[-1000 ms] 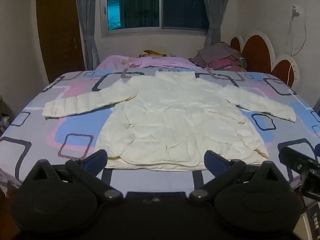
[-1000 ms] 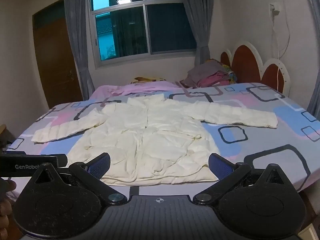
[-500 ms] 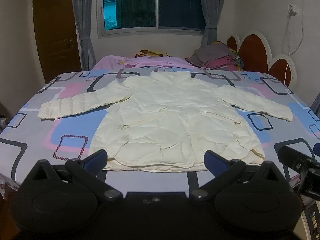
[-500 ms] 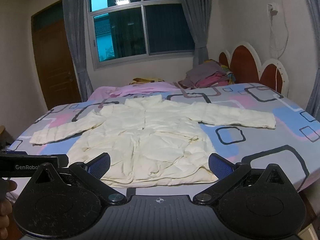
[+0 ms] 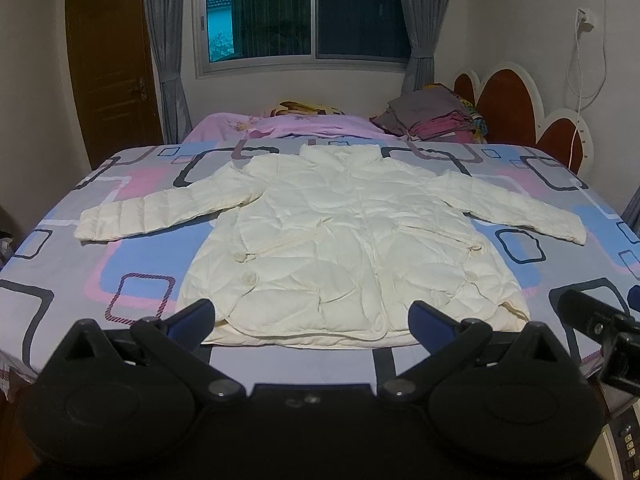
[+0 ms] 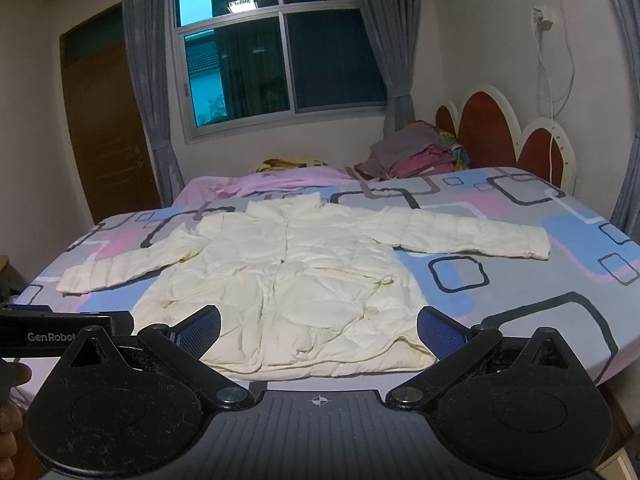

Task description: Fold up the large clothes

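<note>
Left wrist view: a cream puffer jacket [image 5: 352, 240] lies flat mid-bed [image 5: 60, 272], hem at the near edge, sleeves spread. It looks light, soft, probably slippery; I'd pinch cuffs or hem corners. My left gripper [image 5: 312, 316] and right gripper [image 6: 318, 328] gape wide, empty.

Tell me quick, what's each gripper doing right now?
Left gripper: open, holding nothing, short of the white jacket on the bed.
Right gripper: open, holding nothing, also short of the jacket.
</note>
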Action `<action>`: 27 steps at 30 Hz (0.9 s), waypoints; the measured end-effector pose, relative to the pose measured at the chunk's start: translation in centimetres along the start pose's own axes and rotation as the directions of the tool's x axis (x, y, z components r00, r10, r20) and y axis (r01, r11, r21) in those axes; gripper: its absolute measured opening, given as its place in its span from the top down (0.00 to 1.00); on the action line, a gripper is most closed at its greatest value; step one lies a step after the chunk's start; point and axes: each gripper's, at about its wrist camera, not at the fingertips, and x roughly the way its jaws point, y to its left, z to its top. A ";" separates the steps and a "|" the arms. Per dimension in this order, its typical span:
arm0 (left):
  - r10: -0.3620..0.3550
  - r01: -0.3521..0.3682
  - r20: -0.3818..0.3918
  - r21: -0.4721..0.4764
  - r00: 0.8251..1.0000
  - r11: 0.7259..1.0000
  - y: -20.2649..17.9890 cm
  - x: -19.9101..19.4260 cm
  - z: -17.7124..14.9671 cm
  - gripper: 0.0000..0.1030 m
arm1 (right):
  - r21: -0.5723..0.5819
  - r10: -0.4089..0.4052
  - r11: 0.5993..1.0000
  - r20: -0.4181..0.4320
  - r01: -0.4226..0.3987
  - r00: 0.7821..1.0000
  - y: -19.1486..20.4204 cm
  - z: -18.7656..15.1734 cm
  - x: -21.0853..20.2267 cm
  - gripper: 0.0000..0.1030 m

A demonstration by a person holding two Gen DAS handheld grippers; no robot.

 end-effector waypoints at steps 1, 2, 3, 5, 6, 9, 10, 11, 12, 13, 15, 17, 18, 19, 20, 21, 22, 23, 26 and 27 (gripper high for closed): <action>0.000 0.000 -0.001 0.000 1.000 1.000 0.0 0.0 0.0 0.00 | 0.000 -0.002 1.000 0.001 0.002 1.000 0.0 0.0 0.0 0.00; 0.000 0.000 0.000 0.000 1.000 1.000 0.0 0.0 0.0 0.00 | 0.000 -0.002 1.000 0.000 0.002 1.000 0.0 0.0 0.1 0.00; 0.001 -0.001 0.000 0.001 1.000 1.000 0.0 0.0 0.0 0.00 | 0.001 -0.001 1.000 -0.001 0.001 1.000 -0.1 0.0 0.1 0.00; 0.001 -0.001 -0.001 0.002 1.000 1.000 0.0 0.0 0.1 0.00 | 0.000 -0.003 1.000 -0.001 0.003 1.000 0.0 0.0 0.1 0.00; 0.001 -0.001 -0.002 0.001 1.000 1.000 0.0 0.0 0.1 0.00 | -0.001 -0.004 1.000 -0.002 0.004 1.000 0.1 0.0 0.2 0.00; 0.002 -0.002 -0.001 0.001 1.000 1.000 0.0 0.0 0.1 0.00 | 0.000 0.000 1.000 0.000 0.000 1.000 0.0 -0.1 0.2 0.00; 0.002 -0.002 -0.001 0.001 1.000 1.000 0.0 0.0 0.1 0.00 | -0.001 -0.001 1.000 0.000 0.001 1.000 0.0 -0.1 0.2 0.00; 0.001 -0.001 -0.001 0.000 1.000 1.000 0.0 0.0 0.1 0.00 | -0.002 -0.001 1.000 0.000 0.001 1.000 0.0 -0.1 0.3 0.00; 0.000 0.000 0.000 0.000 1.000 1.000 0.0 0.0 0.1 0.00 | -0.001 0.001 1.000 0.000 -0.001 1.000 0.0 -0.1 0.3 0.00; 0.001 -0.001 0.000 0.001 1.000 1.000 0.0 0.0 0.1 0.00 | -0.001 0.000 1.000 0.000 0.000 1.000 0.1 -0.1 0.4 0.00; 0.002 -0.002 -0.001 0.000 1.000 1.000 0.1 0.1 0.1 0.00 | 0.000 0.001 1.000 -0.001 -0.001 1.000 0.0 -0.1 0.4 0.00; 0.001 -0.001 -0.002 -0.004 1.000 1.000 0.4 0.0 0.2 0.00 | 0.000 0.001 1.000 -0.002 -0.001 1.000 0.1 -0.1 0.5 0.00; 0.001 -0.001 -0.004 -0.006 1.000 1.000 0.6 0.1 0.3 0.00 | 0.000 0.000 1.000 -0.002 0.000 1.000 0.1 -0.2 0.5 0.00; 0.001 -0.001 -0.005 -0.007 1.000 1.000 0.8 0.2 0.4 0.00 | -0.001 0.001 1.000 -0.001 -0.001 1.000 0.1 -0.2 0.4 0.00; 0.002 -0.002 -0.006 -0.008 1.000 1.000 0.8 0.2 0.4 0.00 | -0.001 0.001 1.000 -0.001 -0.001 1.000 0.1 -0.2 0.4 0.00; 0.002 -0.002 -0.006 -0.009 1.000 1.000 0.9 0.2 0.4 0.00 | 0.000 0.001 1.000 -0.001 -0.001 1.000 0.1 -0.2 0.4 0.00; 0.003 -0.003 -0.007 -0.010 1.000 1.000 0.9 0.2 0.5 0.00 | -0.001 0.002 1.000 -0.001 -0.002 1.000 0.1 -0.2 0.4 0.00; 0.004 -0.004 -0.007 -0.010 1.000 1.000 1.0 0.3 0.5 0.00 | -0.001 0.001 1.000 -0.001 -0.001 1.000 0.1 -0.2 0.5 0.00; 0.004 -0.005 -0.007 -0.011 1.000 1.000 1.0 0.2 0.6 0.00 | 0.001 -0.002 1.000 -0.001 0.002 1.000 0.1 -0.2 0.6 0.00; 0.005 -0.005 -0.007 -0.009 1.000 1.000 1.0 0.3 0.6 0.00 | 0.002 -0.003 1.000 -0.001 0.003 1.000 0.1 -0.2 0.6 0.00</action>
